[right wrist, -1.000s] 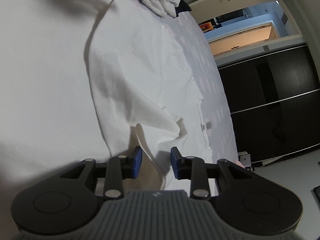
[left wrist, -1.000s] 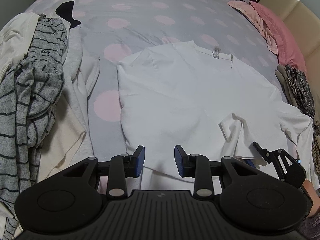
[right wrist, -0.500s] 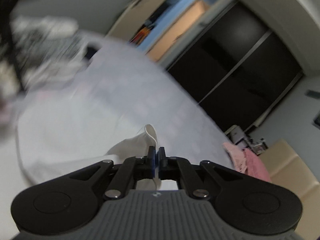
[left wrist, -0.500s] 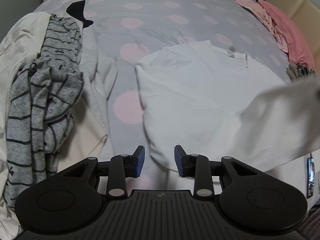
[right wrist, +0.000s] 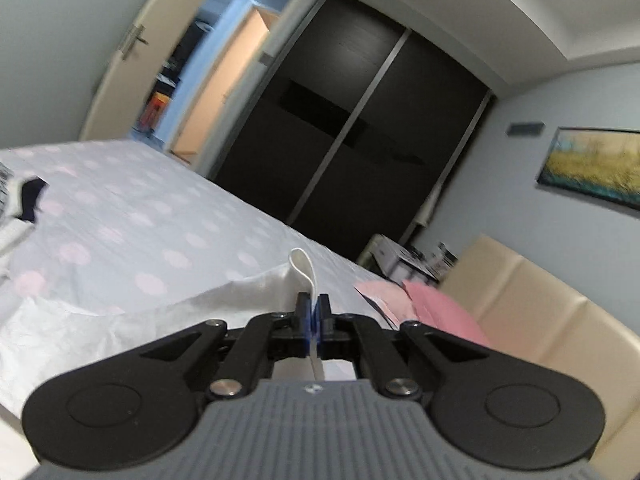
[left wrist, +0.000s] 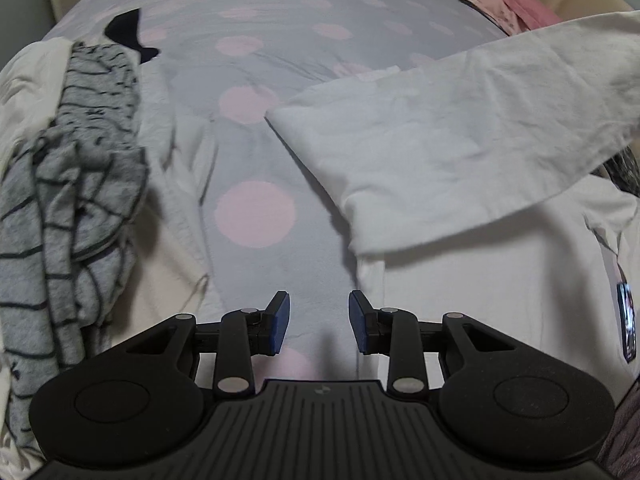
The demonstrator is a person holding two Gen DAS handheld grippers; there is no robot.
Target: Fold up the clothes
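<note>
White shirt (left wrist: 460, 152) lies at the right of the frame on the bed (left wrist: 256, 128), one side lifted. The right gripper (right wrist: 314, 320) has its fingers pinched on its edge. The left gripper (left wrist: 316, 320) has fingers apart, holding nothing. The thin pinch could slip, and the flap may drop crooked.

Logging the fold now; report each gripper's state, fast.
Left gripper: tongs open, empty, above the dotted grey bedsheet.
Right gripper: tongs shut on the white cotton long-sleeved shirt, sleeve lifted.
</note>
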